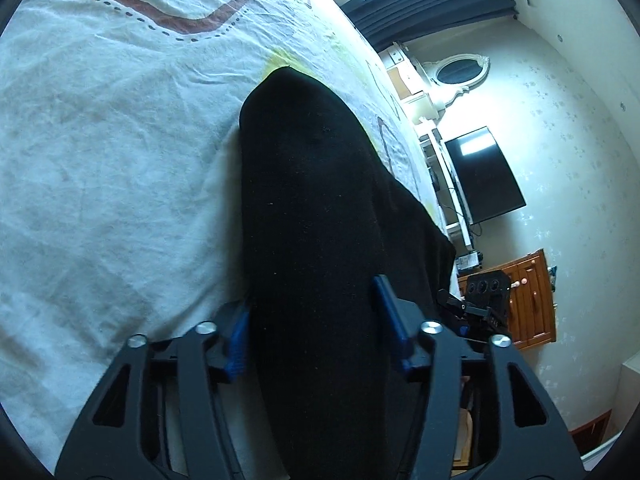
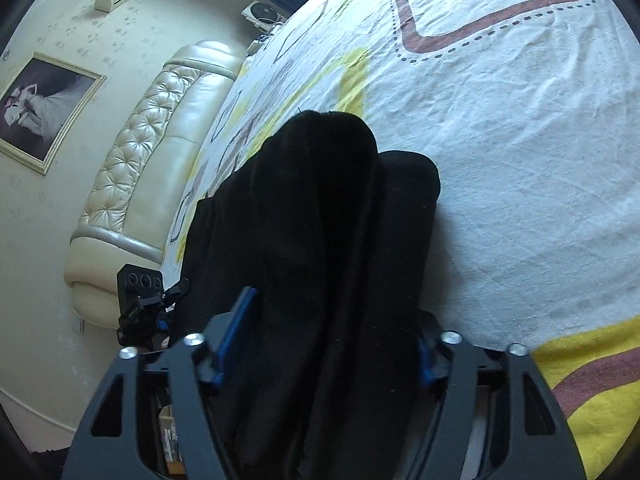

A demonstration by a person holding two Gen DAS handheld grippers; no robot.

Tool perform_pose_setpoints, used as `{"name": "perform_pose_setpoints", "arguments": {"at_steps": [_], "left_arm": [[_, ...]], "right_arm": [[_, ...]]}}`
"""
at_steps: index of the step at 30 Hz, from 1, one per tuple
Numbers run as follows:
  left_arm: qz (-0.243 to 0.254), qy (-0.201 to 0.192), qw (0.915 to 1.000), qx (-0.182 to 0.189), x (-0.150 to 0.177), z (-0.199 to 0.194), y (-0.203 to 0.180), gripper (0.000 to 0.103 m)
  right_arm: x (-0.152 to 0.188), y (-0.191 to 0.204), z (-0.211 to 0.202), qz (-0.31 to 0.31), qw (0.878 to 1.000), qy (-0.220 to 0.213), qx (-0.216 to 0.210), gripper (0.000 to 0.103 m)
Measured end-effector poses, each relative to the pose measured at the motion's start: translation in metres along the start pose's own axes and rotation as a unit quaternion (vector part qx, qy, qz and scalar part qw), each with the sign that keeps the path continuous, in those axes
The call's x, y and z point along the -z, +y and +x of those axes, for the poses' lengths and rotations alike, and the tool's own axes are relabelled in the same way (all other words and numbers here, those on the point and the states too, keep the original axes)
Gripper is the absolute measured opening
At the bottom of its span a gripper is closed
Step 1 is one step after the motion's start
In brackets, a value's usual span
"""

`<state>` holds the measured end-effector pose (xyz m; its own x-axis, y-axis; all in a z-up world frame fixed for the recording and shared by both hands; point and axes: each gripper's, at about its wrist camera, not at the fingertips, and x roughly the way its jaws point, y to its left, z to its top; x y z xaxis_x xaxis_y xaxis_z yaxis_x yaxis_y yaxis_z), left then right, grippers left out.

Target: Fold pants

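Broadly, the bed [image 1: 100,160] carries black pants [image 1: 312,208] near its edge, bunched lengthwise. Left gripper [image 1: 316,332] is part open, its blue pads pressing that cloth; right gripper [image 2: 324,344] likewise holds the pants in half-open jaws.

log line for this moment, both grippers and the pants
left gripper: black pants between jaws | right gripper: same | bed sheet underneath
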<state>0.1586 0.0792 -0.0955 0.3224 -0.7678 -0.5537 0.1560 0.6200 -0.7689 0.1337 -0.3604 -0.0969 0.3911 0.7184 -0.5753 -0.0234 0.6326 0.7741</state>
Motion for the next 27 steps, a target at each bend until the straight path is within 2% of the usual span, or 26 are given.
{"name": "perform_pose_setpoints", "arguments": {"at_steps": [2, 4, 7, 9, 11, 14, 15, 16, 18, 20, 24, 27], "left_arm": [[0.009, -0.007, 0.9999, -0.005, 0.001, -0.002, -0.001, 0.032], [0.022, -0.015, 0.9996, -0.012, -0.001, -0.008, -0.004, 0.028], [0.053, -0.034, 0.9971, -0.043, -0.004, -0.020, -0.008, 0.028], [0.047, -0.032, 0.9977, -0.037, -0.006, -0.024, 0.001, 0.028], [0.028, -0.019, 0.9992, -0.022, -0.005, -0.024, 0.010, 0.032], [0.017, -0.017, 0.9997, -0.001, -0.004, -0.030, 0.016, 0.039], [0.013, -0.017, 0.9997, 0.010, -0.004, -0.034, 0.018, 0.043], [0.009, -0.019, 0.9995, 0.022, -0.004, -0.039, 0.020, 0.053], [0.006, -0.028, 0.9988, 0.039, -0.007, -0.048, 0.022, 0.058], [0.008, -0.040, 0.9986, 0.033, -0.015, -0.052, 0.024, 0.061], [-0.014, -0.040, 0.9986, 0.032, -0.034, -0.044, 0.030, 0.063], [-0.022, -0.033, 0.9989, 0.027, -0.051, -0.027, 0.031, 0.063]], "right_arm": [[0.002, 0.002, 0.000, 0.000, 1.000, -0.014, 0.000, 0.055], [0.003, 0.010, 0.002, -0.005, 1.000, -0.025, 0.001, 0.054], [-0.001, 0.017, 0.009, -0.013, 0.999, -0.030, -0.003, 0.052], [-0.001, 0.013, 0.015, -0.006, 1.000, -0.025, -0.009, 0.052], [-0.002, 0.005, 0.016, 0.005, 1.000, -0.023, -0.021, 0.053], [-0.002, 0.001, 0.007, 0.012, 0.999, -0.014, -0.041, 0.068], [-0.002, 0.001, 0.001, 0.010, 0.999, -0.017, -0.047, 0.076], [-0.002, 0.002, -0.004, 0.006, 0.999, -0.022, -0.046, 0.079], [-0.004, -0.001, -0.014, -0.003, 0.999, -0.035, -0.033, 0.082], [-0.009, -0.009, -0.016, 0.006, 0.999, -0.044, -0.027, 0.083], [-0.027, -0.018, -0.006, 0.029, 0.996, -0.056, -0.056, 0.083], [-0.046, -0.014, 0.009, 0.032, 0.997, -0.052, -0.056, 0.085]]}}
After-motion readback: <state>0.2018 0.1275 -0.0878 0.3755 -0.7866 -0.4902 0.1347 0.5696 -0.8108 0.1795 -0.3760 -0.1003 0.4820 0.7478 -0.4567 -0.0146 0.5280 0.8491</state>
